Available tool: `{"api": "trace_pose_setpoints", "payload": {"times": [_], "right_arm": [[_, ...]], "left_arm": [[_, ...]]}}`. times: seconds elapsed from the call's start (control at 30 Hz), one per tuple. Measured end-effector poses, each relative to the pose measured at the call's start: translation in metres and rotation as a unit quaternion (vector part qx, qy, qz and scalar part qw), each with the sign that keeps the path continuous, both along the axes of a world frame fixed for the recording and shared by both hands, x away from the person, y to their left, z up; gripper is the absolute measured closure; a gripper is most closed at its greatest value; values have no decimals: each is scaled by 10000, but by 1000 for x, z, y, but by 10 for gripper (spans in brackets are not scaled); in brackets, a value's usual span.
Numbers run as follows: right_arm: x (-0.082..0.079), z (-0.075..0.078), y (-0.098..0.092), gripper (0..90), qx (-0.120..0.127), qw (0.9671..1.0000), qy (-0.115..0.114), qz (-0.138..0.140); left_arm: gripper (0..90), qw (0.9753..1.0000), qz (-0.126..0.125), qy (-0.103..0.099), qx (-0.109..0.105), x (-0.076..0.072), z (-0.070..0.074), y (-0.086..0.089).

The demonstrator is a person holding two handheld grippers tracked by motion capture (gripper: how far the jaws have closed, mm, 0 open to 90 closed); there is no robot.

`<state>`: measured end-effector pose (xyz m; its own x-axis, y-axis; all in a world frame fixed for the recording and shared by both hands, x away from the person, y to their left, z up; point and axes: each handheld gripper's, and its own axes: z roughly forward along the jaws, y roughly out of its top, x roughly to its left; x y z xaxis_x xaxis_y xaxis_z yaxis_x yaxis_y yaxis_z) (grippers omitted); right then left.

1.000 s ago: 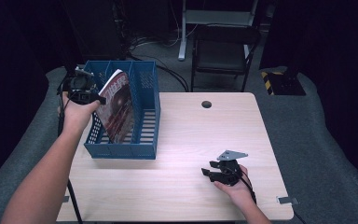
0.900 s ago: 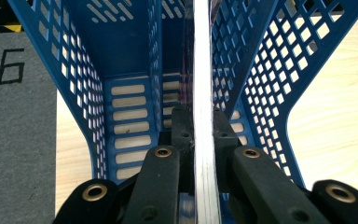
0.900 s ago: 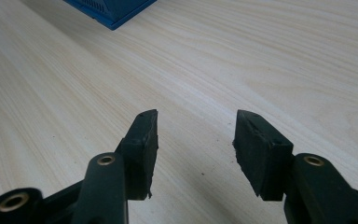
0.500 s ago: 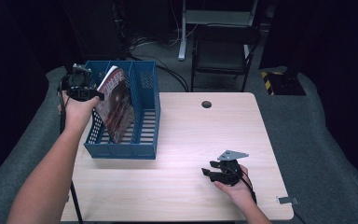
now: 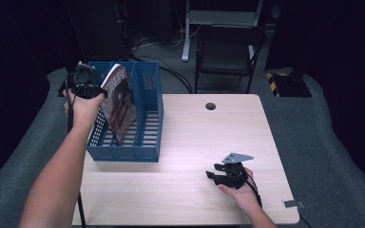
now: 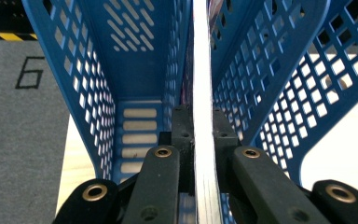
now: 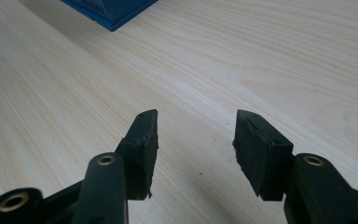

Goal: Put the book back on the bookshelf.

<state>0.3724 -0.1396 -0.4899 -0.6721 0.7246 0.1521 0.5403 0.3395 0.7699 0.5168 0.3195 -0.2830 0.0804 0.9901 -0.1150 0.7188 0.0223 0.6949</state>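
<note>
A blue plastic file basket (image 5: 148,127) with slotted walls stands at the table's left side. A magazine (image 5: 120,103) with a dark red cover stands tilted inside it, its lower edge down in the basket. My left gripper (image 5: 91,89) is shut on the magazine's upper left edge. In the left gripper view the magazine's white page edge (image 6: 202,112) runs straight up between the jaws, with the basket's walls (image 6: 93,98) on both sides. My right gripper (image 5: 215,175) rests low over the table near the front right, open, with nothing between its fingers (image 7: 142,140).
The light wooden table (image 5: 199,142) has a round cable hole (image 5: 210,106) near its far edge. A dark chair (image 5: 228,52) and cables stand on the floor behind the table. A corner of the blue basket (image 7: 109,11) shows far off in the right gripper view.
My left gripper has swung the magazine from leaning over the basket's left side to more upright and lowered it deeper into the basket. The right gripper has stayed put.
</note>
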Motion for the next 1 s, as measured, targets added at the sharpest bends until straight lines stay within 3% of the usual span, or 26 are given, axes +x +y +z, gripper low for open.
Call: {"api": "trace_pose_setpoints", "payload": {"times": [0.4, 0.73, 1.0], "right_arm": [[0, 0, 1, 492, 19, 10000, 28, 5], [0, 0, 1, 492, 14, 10000, 17, -12], [-1, 1, 0, 493, 14, 10000, 18, -5]], "left_arm": [[844, 9998, 91, -124, 132, 5, -6, -6], [843, 9994, 165, -276, 90, 6, -9, -5], [842, 9995, 132, -256, 96, 6, -13, -4]]}}
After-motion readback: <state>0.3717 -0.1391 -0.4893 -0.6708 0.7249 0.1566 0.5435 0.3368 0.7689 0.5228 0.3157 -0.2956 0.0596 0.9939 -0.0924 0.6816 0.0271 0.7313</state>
